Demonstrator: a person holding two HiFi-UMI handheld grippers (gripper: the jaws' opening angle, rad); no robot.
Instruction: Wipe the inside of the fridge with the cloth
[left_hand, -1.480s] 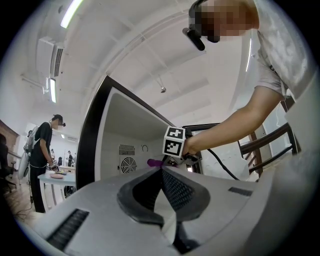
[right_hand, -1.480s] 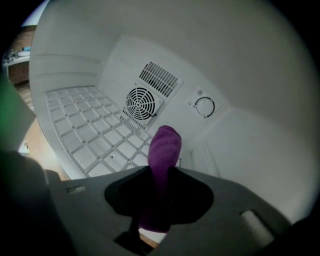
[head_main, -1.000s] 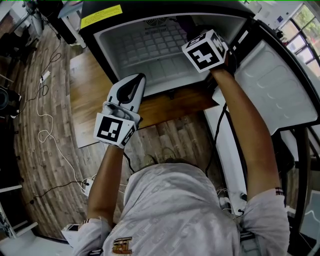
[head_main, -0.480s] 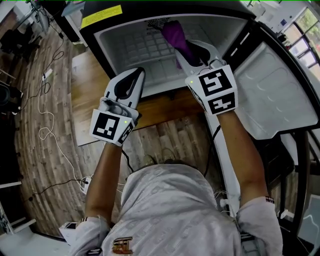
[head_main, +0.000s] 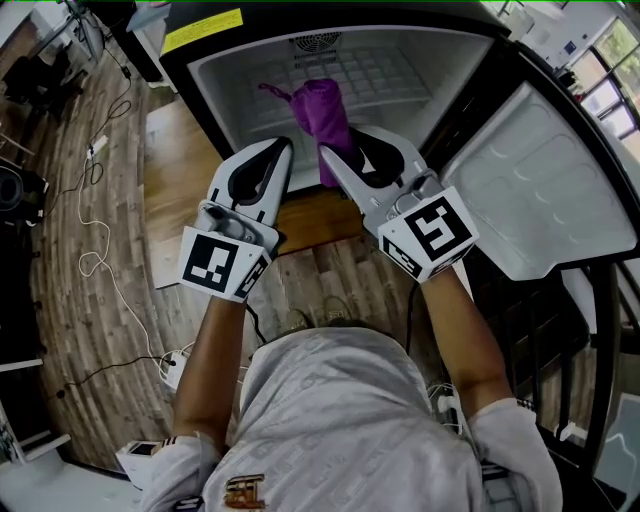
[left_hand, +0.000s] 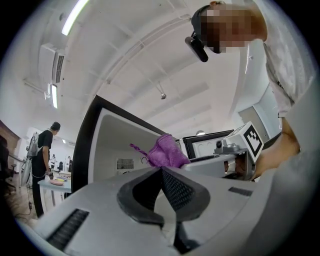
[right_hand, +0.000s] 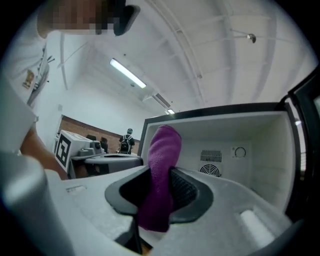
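A purple cloth (head_main: 324, 112) hangs bunched in front of the open fridge (head_main: 230, 95), whose white inside shows a vent at the back. My right gripper (head_main: 341, 152) is shut on the cloth's lower end, just at the fridge's front edge. In the right gripper view the cloth (right_hand: 161, 165) stands up between the dark pads (right_hand: 187, 192). My left gripper (head_main: 274, 152) is beside it on the left, shut with nothing in it. In the left gripper view its tips (left_hand: 161, 170) meet, with the cloth (left_hand: 167, 152) beyond.
The fridge door (head_main: 545, 190) lies swung open to the right. A wooden platform (head_main: 185, 170) lies under the fridge, and cables (head_main: 92, 245) trail over the wood floor at the left. A person (left_hand: 44, 150) stands far off by a table.
My right gripper has pulled back from deep in the fridge to its front edge, bringing the purple cloth into view. The left gripper has barely moved.
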